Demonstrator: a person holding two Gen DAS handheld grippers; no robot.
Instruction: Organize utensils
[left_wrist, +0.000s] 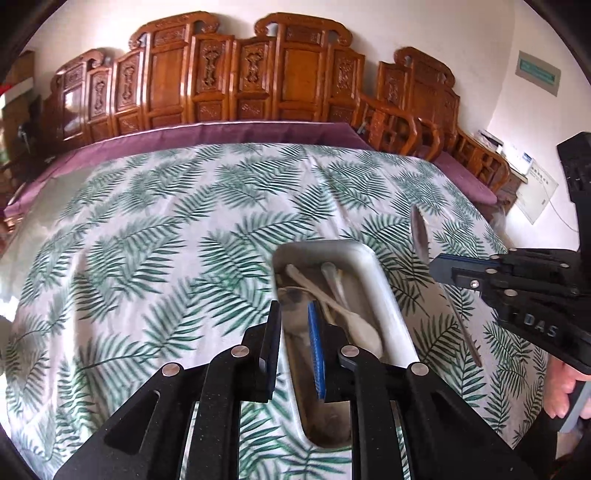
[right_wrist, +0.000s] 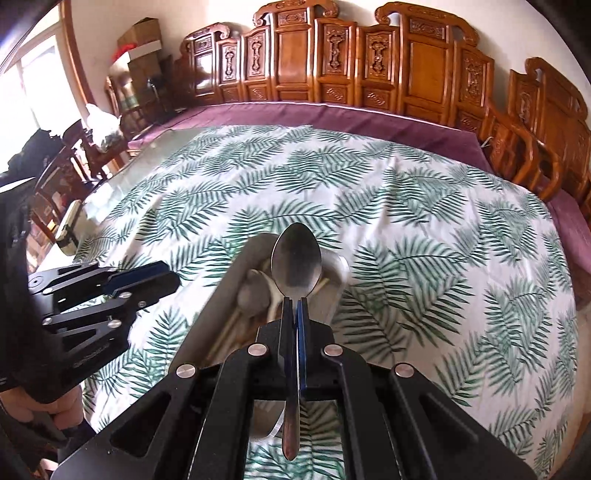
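So right tongs (right_wrist: 294, 310) pinch the spoon (right_wrist: 296, 260) mid-handle: stiff, light, slick steel. Left tongs (left_wrist: 295, 325) gape empty over the tray (left_wrist: 384, 295).

Tray (left_wrist: 384, 295) sits on tablecloth (left_wrist: 166, 229), w/ utensils (left_wrist: 332, 295) inside. Right gripper (right_wrist: 294, 306) holds spoon (right_wrist: 296, 260) above tray; left gripper (left_wrist: 293, 325) over tray's left side. Carved chairs (left_wrist: 240, 74) behind table.

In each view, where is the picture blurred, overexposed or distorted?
Left wrist view: the fisheye bends the table edge, and the metal spoon in the right gripper is motion-blurred. Right wrist view: the window at left is overexposed, and the tray under the spoon looks soft.
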